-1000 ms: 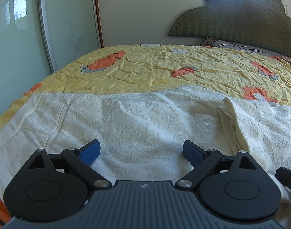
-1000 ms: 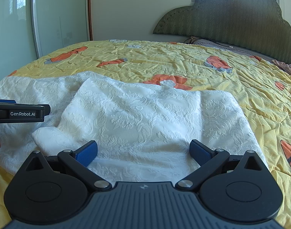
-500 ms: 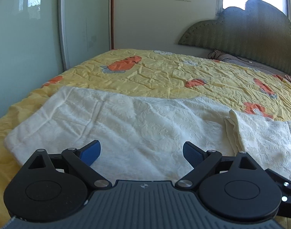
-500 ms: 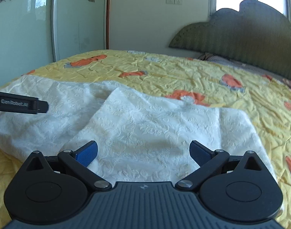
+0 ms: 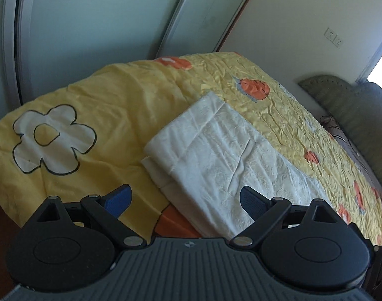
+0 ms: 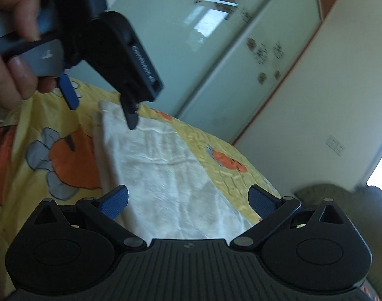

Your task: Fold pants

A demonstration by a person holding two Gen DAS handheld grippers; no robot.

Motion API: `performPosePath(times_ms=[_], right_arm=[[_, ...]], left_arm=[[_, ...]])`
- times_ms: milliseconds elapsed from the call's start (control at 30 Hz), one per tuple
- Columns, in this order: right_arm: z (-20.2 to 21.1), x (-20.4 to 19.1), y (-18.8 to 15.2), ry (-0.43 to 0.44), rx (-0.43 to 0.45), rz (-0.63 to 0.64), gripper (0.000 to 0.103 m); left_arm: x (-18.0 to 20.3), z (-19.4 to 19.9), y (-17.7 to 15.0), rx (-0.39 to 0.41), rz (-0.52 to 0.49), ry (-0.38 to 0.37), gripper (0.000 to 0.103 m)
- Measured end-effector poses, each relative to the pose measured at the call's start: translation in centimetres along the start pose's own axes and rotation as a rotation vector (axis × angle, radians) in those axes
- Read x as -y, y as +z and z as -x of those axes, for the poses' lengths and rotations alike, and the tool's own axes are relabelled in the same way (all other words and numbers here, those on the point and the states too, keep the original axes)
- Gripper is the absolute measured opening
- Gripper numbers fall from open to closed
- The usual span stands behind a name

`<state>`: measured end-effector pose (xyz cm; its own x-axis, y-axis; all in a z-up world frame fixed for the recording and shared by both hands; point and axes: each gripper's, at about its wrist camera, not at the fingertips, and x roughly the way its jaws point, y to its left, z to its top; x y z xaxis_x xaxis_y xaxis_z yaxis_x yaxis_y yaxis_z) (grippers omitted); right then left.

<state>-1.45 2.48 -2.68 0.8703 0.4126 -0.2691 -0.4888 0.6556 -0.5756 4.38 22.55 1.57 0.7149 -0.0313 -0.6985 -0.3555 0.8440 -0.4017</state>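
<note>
The white textured pants (image 5: 216, 150) lie folded in a long strip on the yellow bedspread (image 5: 120, 100), one end near the bed's corner. My left gripper (image 5: 184, 199) hovers open over that near end, with nothing between its blue pads. In the right wrist view the pants (image 6: 161, 165) run away from me, blurred. My right gripper (image 6: 188, 200) is open and empty above them. A hand (image 6: 10, 37) holds the left gripper (image 6: 100, 105) at the upper left, its fingers spread above the far end of the pants.
Pale green sliding wardrobe doors (image 5: 90, 25) stand close beside the bed. A green padded headboard (image 5: 354, 105) and a bright window (image 5: 381, 75) are at the right. Wall sockets (image 5: 333, 36) sit on the white wall. The bedspread hangs over the bed's edge at the left.
Both views have swung left and tilted, from facing the headboard to facing the wardrobe doors. The left gripper now hangs high in the right wrist view. Both grippers stay open.
</note>
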Motion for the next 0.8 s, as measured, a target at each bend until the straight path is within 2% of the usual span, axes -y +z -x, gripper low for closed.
performPosePath(times_ms=[67, 133, 167, 300, 433, 567, 667, 700, 733, 800], right_arm=[[-0.4, -1.6, 0.8, 0.03, 0.011, 0.071, 0.1], [-1.0, -2.9, 1.2, 0.042, -0.011, 0.137, 0.088], [-1.4, -3.5, 1.2, 0.043, -0.03, 0.165, 0.085], [-1.5, -4.2, 0.7, 0.058, -0.1, 0.219, 0.074], [-1.5, -3.7, 0.5, 0.076, -0.131, 0.207, 0.072], [-2.5, -4.7, 0.8, 0.0, -0.098, 0.308, 0.071], [-3.6, -6.0, 1.0, -0.061, -0.06, 0.411, 0.054], [-4.0, -6.0, 1.0, -0.068, -0.051, 0.408, 0.045], [-4.3, -5.8, 1.0, -0.071, -0.048, 0.392, 0.037], [-4.1, -3.9, 1.6, -0.064, -0.038, 0.267, 0.037]], left_arm=[[-1.0, -0.5, 0.4, -0.04, 0.063, -0.051, 0.093], [-2.0, -1.5, 0.6, -0.102, 0.146, -0.141, 0.093], [-2.4, -2.0, 0.6, -0.13, 0.187, -0.178, 0.093], [-3.7, -3.3, 0.7, -0.183, 0.3, -0.261, 0.094], [-4.0, -4.1, 1.0, -0.188, 0.353, -0.345, 0.094], [-4.2, -4.7, 0.9, -0.182, 0.404, -0.393, 0.097], [-4.7, -5.1, 0.8, -0.187, 0.456, -0.434, 0.098], [-4.8, -5.3, 0.8, -0.188, 0.471, -0.449, 0.099], [-4.7, -5.3, 0.9, -0.19, 0.48, -0.465, 0.099], [-4.6, -5.6, 1.2, -0.19, 0.493, -0.526, 0.099]])
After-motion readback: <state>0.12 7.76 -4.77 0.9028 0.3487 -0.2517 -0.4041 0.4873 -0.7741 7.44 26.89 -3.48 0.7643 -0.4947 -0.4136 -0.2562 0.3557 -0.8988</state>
